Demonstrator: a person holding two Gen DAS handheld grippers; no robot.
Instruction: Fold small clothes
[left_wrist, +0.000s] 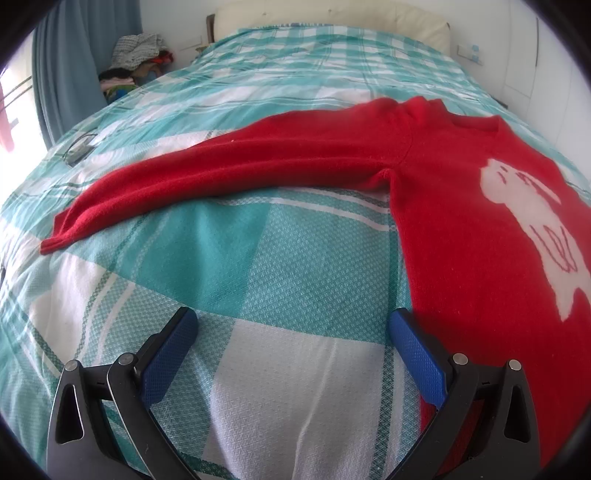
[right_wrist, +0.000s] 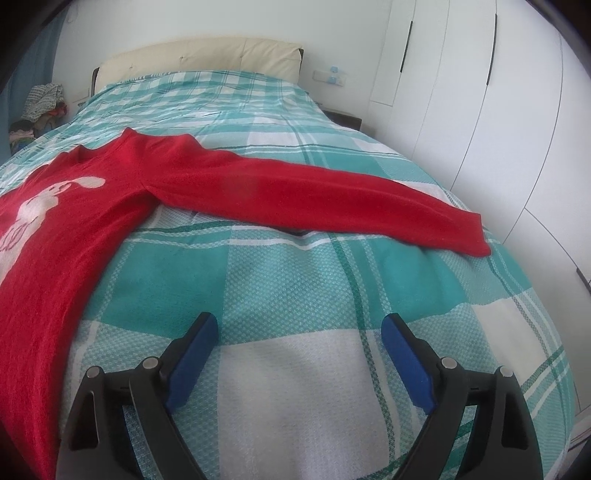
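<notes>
A small red sweater with a white animal figure lies flat, front up, on the bed. In the left wrist view one sleeve stretches out to the left. The right wrist view shows the sweater with its other sleeve reaching right toward the bed's edge. My left gripper stands open over bare bedspread, its right finger at the sweater's side edge. Nothing lies between the open jaws of my right gripper, which hovers over the bedspread to the right of the sweater's body and below the sleeve.
The bed carries a teal and white checked spread with a cream headboard at the far end. White wardrobe doors stand close along the right side. A pile of clothes sits by a blue curtain at the far left.
</notes>
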